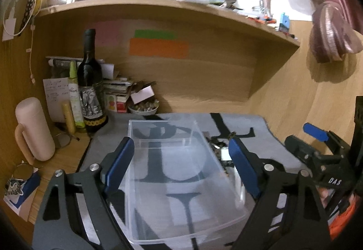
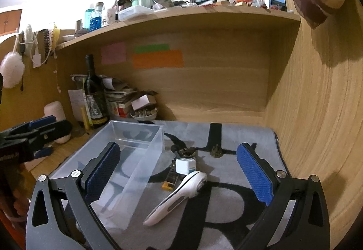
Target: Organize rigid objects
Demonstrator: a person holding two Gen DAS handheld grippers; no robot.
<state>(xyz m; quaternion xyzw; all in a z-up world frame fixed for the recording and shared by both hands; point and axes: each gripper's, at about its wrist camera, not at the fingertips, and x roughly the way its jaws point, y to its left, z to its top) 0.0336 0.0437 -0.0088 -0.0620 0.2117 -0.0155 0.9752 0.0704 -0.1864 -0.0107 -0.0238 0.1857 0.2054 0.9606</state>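
Note:
A clear plastic box stands empty on the grey mat. My left gripper is open, with a finger on each side of the box; a gap shows between the box's right wall and the right pad. Right of the box lie a white handheld device, a white and blue cube, a yellow lighter and a dark bunch of small metal things. My right gripper is open above them and holds nothing. Each gripper shows at the edge of the other's view: the left and the right.
A dark wine bottle, a pink mug, a bowl of stones and stacked papers crowd the back left corner. A cluttered shelf hangs overhead. A wooden side wall closes the right.

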